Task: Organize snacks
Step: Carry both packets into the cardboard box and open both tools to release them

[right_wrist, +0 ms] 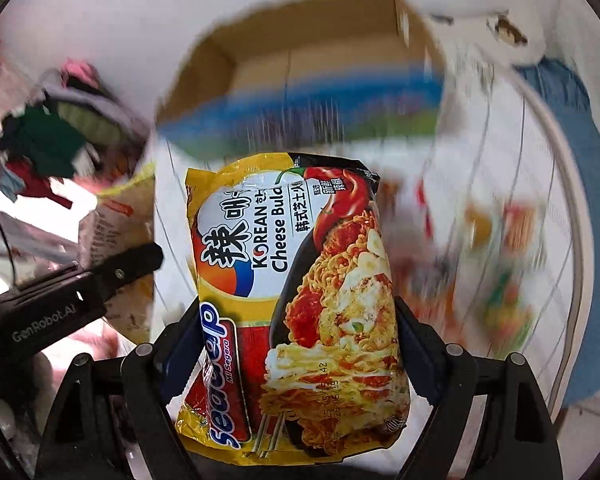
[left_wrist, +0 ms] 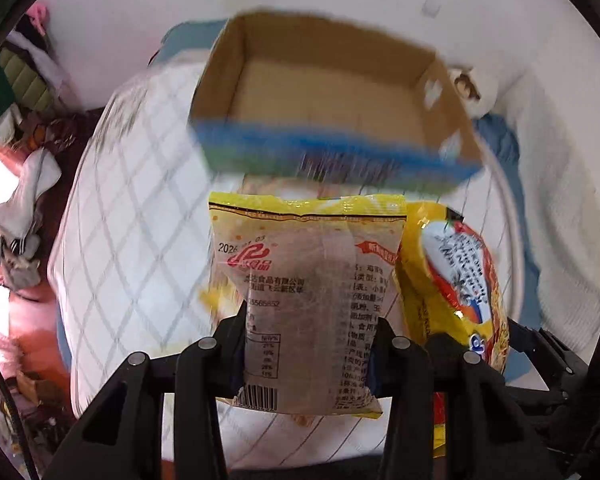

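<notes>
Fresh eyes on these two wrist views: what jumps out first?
The Korean cheese noodle packet fills the right wrist view, clamped in the right gripper. In the left wrist view, the left gripper grips a yellow-edged snack bag, printed back facing the camera. Beyond both sits an open cardboard box with a blue front, blurred, on the quilted white bed.

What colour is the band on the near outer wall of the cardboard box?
Mostly blue, with some green, on the cardboard box; both views are blurred, the left wrist view slightly sharper.
</notes>
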